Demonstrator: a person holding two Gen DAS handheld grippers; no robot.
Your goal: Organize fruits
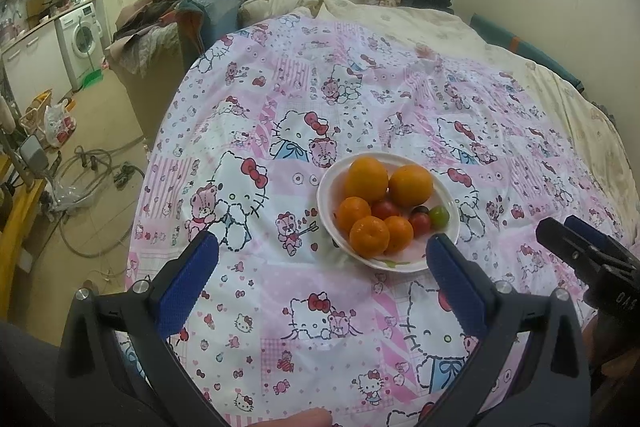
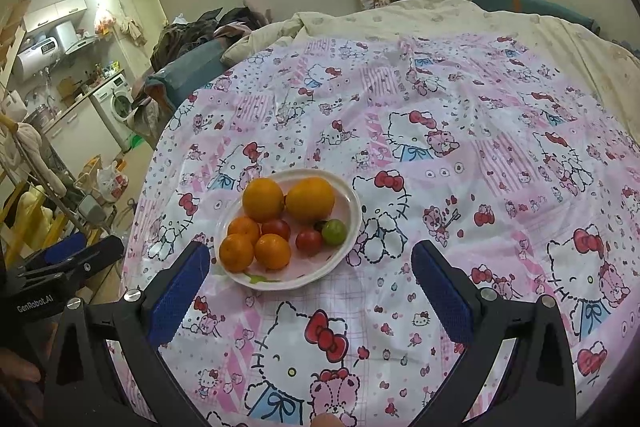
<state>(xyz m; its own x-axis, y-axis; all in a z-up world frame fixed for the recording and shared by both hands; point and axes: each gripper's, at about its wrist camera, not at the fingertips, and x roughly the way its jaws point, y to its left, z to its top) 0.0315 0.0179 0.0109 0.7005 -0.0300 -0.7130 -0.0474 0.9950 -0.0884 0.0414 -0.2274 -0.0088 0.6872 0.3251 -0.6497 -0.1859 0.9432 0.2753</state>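
Left wrist view is showing the left tongs [image 1: 322,253] gaping wide before an oval plate [image 1: 444,247] of fruits [image 1: 366,179], its long axis slanting down-right, lying on a cartoon-print bed cover [image 1: 248,307]; the right tongs [image 2: 310,261] are likewise gaping wide.

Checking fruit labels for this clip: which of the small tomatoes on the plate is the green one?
The green tomato lies at the plate's right edge, just below the right-hand big orange. The other small tomatoes are red.

Orange fruits [image 2: 263,199] fill a white plate [image 2: 352,227] on a pink cartoon-cat sheet [image 2: 460,147].
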